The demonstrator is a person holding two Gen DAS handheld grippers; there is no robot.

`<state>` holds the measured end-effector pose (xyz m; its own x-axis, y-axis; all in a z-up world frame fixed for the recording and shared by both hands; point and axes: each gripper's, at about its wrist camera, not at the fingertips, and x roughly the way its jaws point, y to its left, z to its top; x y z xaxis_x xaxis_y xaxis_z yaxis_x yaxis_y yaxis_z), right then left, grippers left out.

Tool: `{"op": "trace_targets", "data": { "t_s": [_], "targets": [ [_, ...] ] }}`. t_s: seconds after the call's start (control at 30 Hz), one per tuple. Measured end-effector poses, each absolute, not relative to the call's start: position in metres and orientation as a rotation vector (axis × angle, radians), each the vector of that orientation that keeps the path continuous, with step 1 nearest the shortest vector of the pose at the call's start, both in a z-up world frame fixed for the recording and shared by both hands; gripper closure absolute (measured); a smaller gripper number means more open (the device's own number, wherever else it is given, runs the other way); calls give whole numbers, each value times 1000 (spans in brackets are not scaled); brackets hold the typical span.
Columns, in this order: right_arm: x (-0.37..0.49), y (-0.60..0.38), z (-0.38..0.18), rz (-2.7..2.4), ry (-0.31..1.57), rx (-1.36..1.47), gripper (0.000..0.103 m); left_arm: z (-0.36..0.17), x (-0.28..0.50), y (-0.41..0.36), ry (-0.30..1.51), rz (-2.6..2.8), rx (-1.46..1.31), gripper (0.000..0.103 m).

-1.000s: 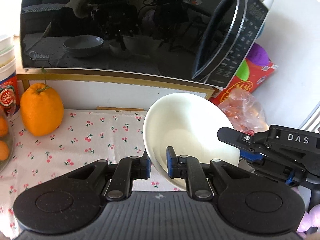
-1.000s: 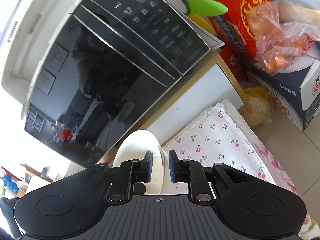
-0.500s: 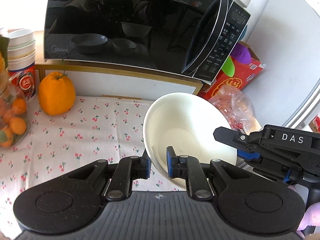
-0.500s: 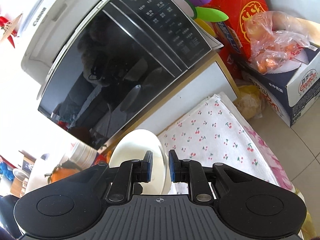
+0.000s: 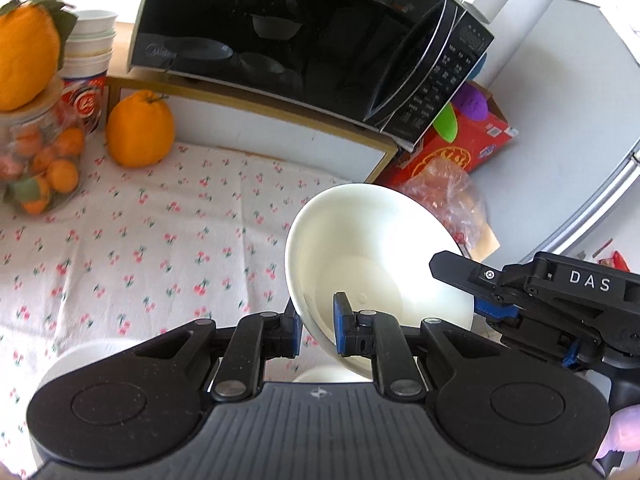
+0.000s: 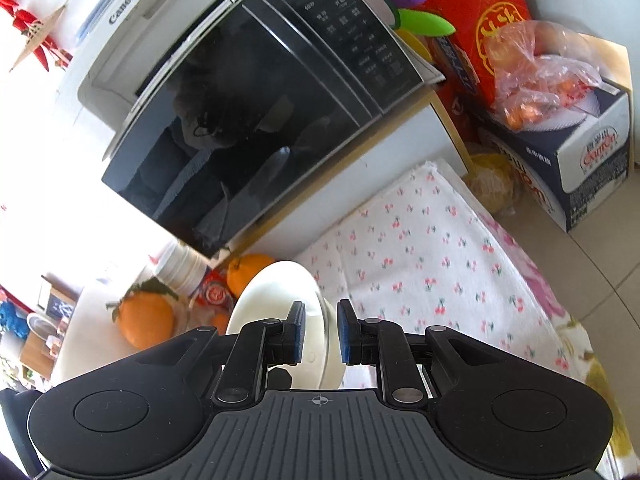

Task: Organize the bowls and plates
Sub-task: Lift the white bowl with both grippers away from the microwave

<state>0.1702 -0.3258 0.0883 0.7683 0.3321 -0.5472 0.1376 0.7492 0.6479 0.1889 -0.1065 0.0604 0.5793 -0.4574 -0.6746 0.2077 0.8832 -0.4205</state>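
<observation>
I had the white bowl [image 5: 376, 264] tilted in the air above the cherry-print cloth [image 5: 160, 240], my left gripper [image 5: 316, 330] pinching its near rim and my right gripper [image 6: 320, 332] pinching the opposite rim. With such shallow bites on a glossy rim, I judged any twist between my hands could let it slip and drop.

- Left wrist view: mounted behind the left gripper [image 5: 316, 326], angled down over the cherry-print cloth [image 5: 160, 232], facing the microwave [image 5: 304, 40]; close range.
- Right wrist view: behind the right gripper [image 6: 321, 332], tilted, looking down from the right of the microwave [image 6: 256, 120].
- Shared: white bowl [image 5: 372, 264] [image 6: 280, 304], microwave, cloth, red box [image 5: 460, 148].
</observation>
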Motion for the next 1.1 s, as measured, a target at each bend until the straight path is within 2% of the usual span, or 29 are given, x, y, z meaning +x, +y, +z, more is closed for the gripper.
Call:
{"op": "trace_targets", "data": {
  "t_s": [0.6,1.1],
  "targets": [
    [123,-328,48,18,831,842,86,34,152,-108,962,-433,-213,88],
    [112,-322,30,-83,922,744,86,15,141,-127,1016,-415,-102,88]
  ]
}}
